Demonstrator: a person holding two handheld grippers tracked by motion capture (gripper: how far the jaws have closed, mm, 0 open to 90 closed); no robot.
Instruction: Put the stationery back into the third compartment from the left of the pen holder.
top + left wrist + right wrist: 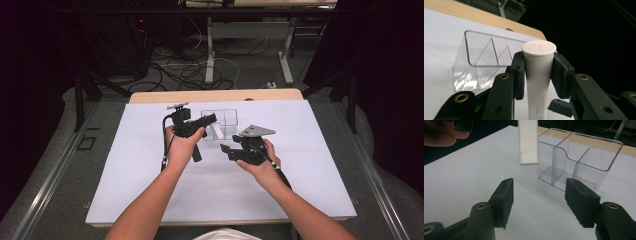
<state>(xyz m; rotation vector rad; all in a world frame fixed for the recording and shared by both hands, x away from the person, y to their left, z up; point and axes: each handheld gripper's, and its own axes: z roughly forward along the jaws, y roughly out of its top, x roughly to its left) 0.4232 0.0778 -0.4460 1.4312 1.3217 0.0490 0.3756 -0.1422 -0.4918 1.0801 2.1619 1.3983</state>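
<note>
The left claw point(537, 72) grips a white tube point(537, 75) by its cap end, holding it above the worktop point(125, 170) — just left of the clear divided box point(226, 120). The right claw point(539, 202) stands released with nothing between its pads, nearer than the box.

Light wood table point(215, 95) w/ a white sheet point(310, 165) covering nearly all of its top; a strip of bare wood shows along the 12 o'clock edge. On the sheet, toward 12 o'clock from centre, stands a clear plastic organizer point(227, 120), upright, w/ inner dividers splitting it into compartments.
</note>
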